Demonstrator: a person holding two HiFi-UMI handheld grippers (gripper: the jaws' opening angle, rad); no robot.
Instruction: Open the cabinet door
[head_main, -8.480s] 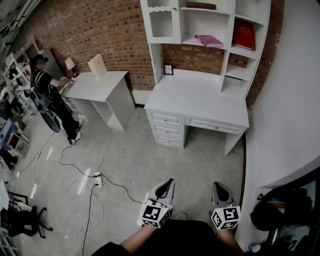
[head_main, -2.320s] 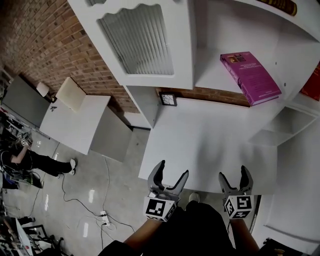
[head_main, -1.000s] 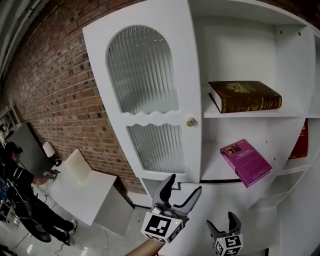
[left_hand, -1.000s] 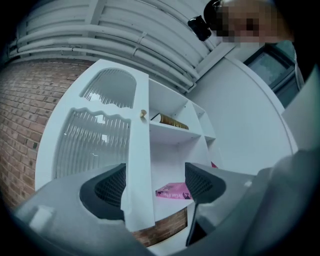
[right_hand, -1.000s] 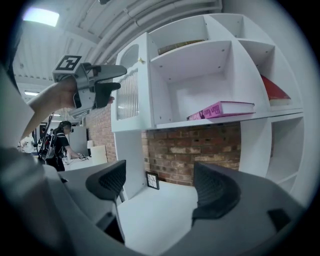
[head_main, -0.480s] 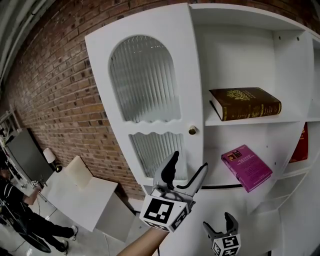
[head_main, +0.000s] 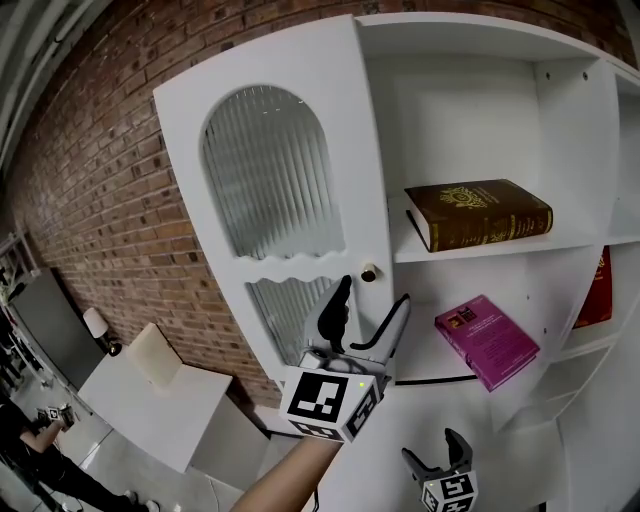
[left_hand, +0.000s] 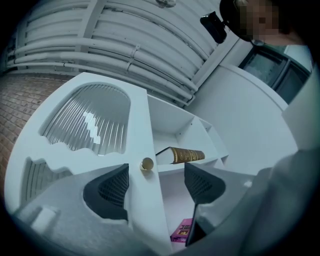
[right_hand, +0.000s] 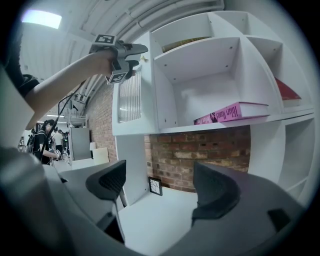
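Note:
A white cabinet door with ribbed glass panes stands closed at the left of a white shelf unit. Its small brass knob sits near the door's right edge. My left gripper is raised just below the knob, open, jaws pointing up at it, not touching. In the left gripper view the knob lies a little ahead of the open left gripper, nearer the left jaw. My right gripper hangs low over the desk, open and empty; the right gripper view shows it facing the desk top.
A brown book lies on the upper shelf and a magenta book on the shelf below. A red book stands at the far right. A brick wall runs left of the cabinet, with a second white desk below.
Over the frames I walked up to the desk and looked up. In the last second my left gripper rose from below the door's lower pane to just under the knob.

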